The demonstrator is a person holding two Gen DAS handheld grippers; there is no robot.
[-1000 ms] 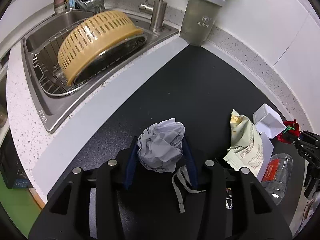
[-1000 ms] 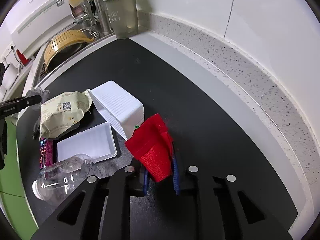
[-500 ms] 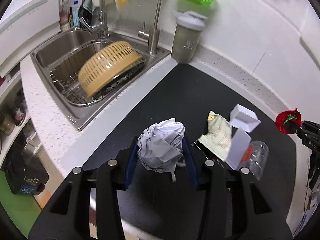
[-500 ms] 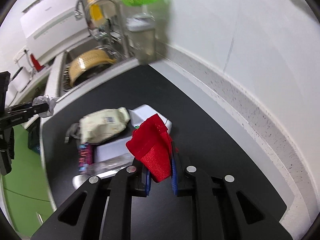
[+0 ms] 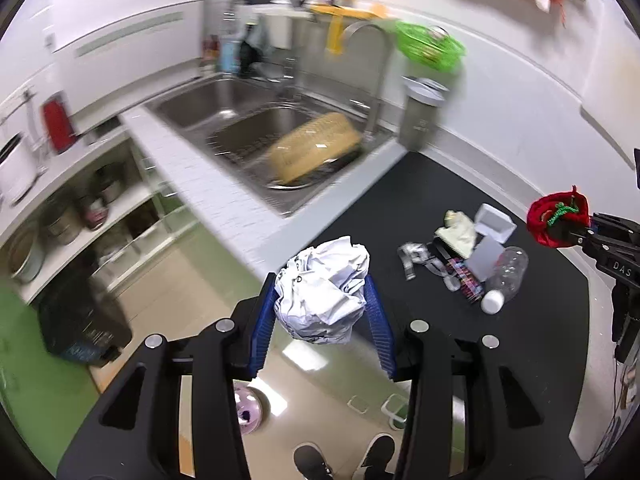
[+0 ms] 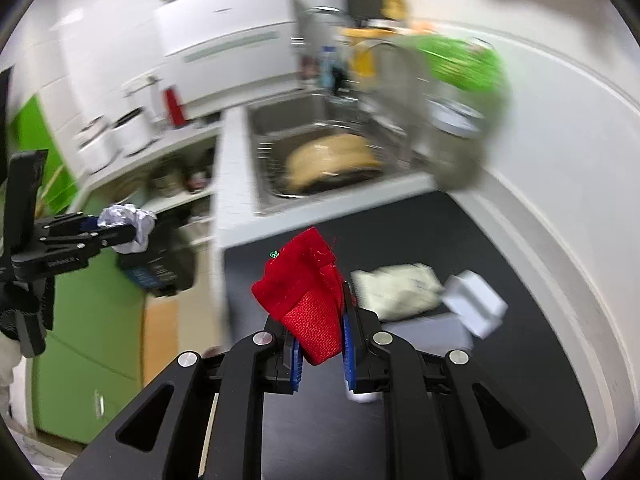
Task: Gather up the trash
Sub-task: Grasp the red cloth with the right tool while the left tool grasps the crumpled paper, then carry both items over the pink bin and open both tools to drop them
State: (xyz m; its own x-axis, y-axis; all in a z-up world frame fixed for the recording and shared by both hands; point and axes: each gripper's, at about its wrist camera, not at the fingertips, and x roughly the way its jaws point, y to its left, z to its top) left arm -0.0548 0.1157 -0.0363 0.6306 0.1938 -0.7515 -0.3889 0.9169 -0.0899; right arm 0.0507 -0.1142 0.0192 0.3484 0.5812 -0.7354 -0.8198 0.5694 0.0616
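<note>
Off the counter now, both tools gripping trash.

Crumpled white paper ball clamped off counter; red mesh pouch clamped; snack wrapper, plastic bottle on black mat.

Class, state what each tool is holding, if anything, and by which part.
Left tool: crumpled paper ball, pinched across its sides. Right tool: red mesh bag, gripped at its lower end.
</note>
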